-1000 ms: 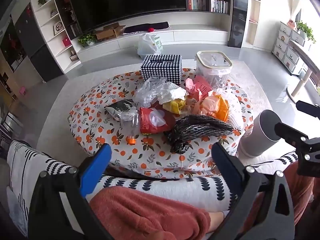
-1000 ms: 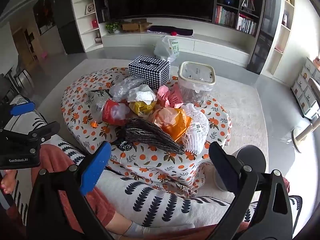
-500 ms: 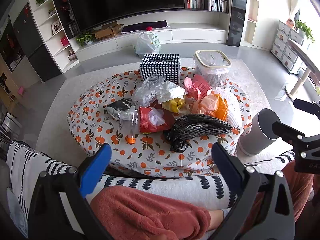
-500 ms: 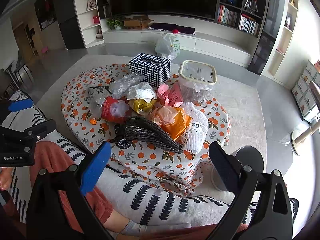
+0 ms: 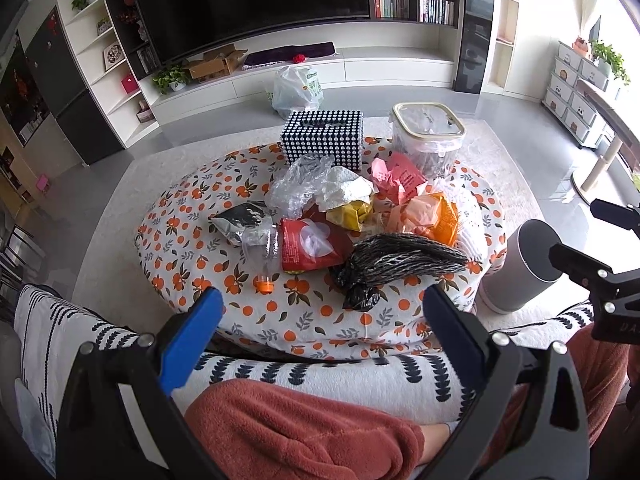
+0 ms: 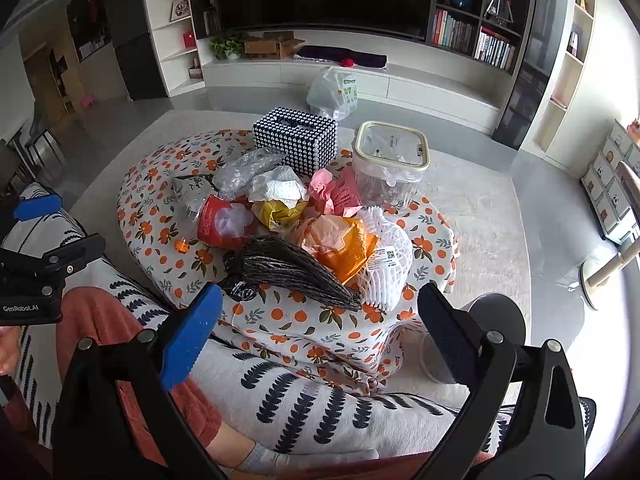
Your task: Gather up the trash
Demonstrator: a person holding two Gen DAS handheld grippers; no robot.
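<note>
We're seated w/ legs under a leaf-print blanket [image 5: 320, 376], facing a low round desk [image 5: 192, 248] covered in an orange-fruit cloth. Both tongs are held up near us, not touching anything. Left tongs [image 5: 320, 320]: fingers wide apart, empty. Right tongs [image 6: 318, 318]: also wide apart, empty.

The trash sits heaped in the desk's middle: a black striped bag [image 5: 396, 260] nearest us, a red snack wrapper [image 5: 310, 246] beside it, a crushed clear bottle [image 5: 264, 252] w/ orange cap, a silver foil packet [image 5: 240, 220], clear crumpled plastic [image 5: 300, 184], white tissue [image 5: 344, 192], a yellow wrapper [image 5: 352, 212], pink paper [image 5: 396, 176], an orange bag [image 6: 344, 244] and white foam fruit net [image 6: 388, 264]. Behind the heap stand a dotted tissue box [image 5: 322, 138] and a lidded clear container [image 5: 428, 140]; we'd judge those aren't trash.

A grey cylindrical bin [image 5: 520, 268] stands on the floor just right of the desk.

Step in hand, as we read it: the very start, nothing picked up yet. Next move prob. calls for reaching fwd to the nearest piece, likely the black bag, closing on its gathered end, then carrying it right to the bin.
</note>
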